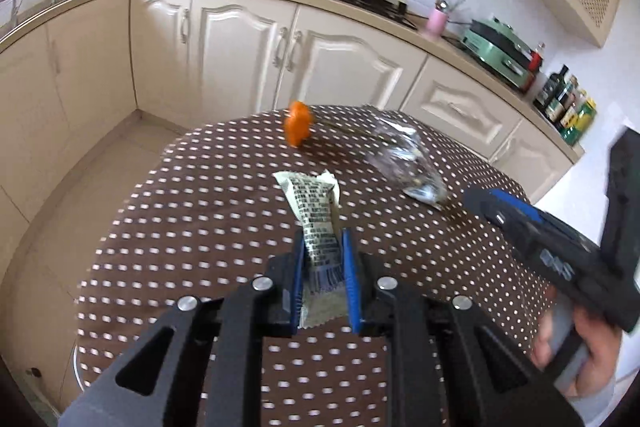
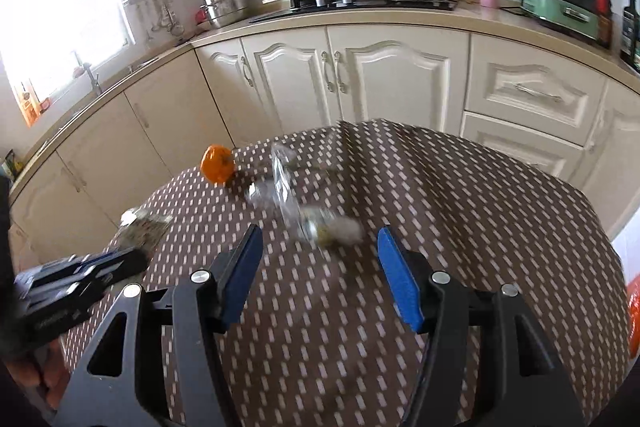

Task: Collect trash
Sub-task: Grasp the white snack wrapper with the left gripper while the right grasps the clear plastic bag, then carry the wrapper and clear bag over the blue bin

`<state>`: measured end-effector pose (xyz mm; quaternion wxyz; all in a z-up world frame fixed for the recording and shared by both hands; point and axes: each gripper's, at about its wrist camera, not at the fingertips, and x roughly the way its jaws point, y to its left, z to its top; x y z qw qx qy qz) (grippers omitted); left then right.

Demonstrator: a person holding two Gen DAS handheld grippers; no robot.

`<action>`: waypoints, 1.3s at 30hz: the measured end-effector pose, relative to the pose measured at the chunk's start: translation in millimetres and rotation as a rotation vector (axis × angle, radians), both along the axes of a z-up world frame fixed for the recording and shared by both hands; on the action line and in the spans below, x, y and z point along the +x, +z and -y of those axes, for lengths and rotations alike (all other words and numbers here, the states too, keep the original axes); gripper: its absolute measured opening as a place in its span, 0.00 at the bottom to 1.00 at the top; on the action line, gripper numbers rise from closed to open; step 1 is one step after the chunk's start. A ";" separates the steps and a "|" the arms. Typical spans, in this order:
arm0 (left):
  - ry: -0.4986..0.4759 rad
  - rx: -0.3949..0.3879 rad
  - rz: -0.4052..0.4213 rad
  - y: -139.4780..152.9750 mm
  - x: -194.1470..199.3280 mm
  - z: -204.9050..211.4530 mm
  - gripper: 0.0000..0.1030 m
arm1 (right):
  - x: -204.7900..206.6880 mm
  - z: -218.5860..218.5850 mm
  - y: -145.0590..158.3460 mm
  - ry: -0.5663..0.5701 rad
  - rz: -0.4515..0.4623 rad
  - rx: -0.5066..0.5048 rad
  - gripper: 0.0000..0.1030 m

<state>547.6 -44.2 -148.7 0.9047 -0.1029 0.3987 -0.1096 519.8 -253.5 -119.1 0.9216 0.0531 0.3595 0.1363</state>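
Left gripper clamped on the wrapper — first piece of trash in hand.
Right gripper hangs apart, nothing between its pads; the clear bag lies mid-frame just beyond them, orange lump upper left — bag looks next: reach forward, then close.

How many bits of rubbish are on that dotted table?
3: a printed wrapper pinched in the left gripper, a clear plastic bag mid-table, and an orange piece near the far edge. More may lie out of view.

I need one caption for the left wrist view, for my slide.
Left gripper shut on a printed wrapper above the dotted tablecloth, clear plastic bag ahead.
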 end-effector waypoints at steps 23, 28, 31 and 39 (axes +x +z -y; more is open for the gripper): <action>-0.001 -0.098 0.089 30.6 -106.7 -70.6 0.16 | -106.0 -11.0 37.6 0.052 0.065 0.035 0.28; 0.052 -0.099 0.106 35.7 -160.4 -110.8 0.16 | -141.7 -67.3 48.6 0.167 0.075 0.058 0.28; 0.114 -0.097 0.094 32.5 -192.8 -146.4 0.16 | -156.9 -110.2 50.8 0.252 0.071 0.070 0.28; 0.298 -0.087 0.032 4.1 -259.8 -243.8 0.16 | -194.1 -249.3 30.5 0.505 0.006 0.091 0.28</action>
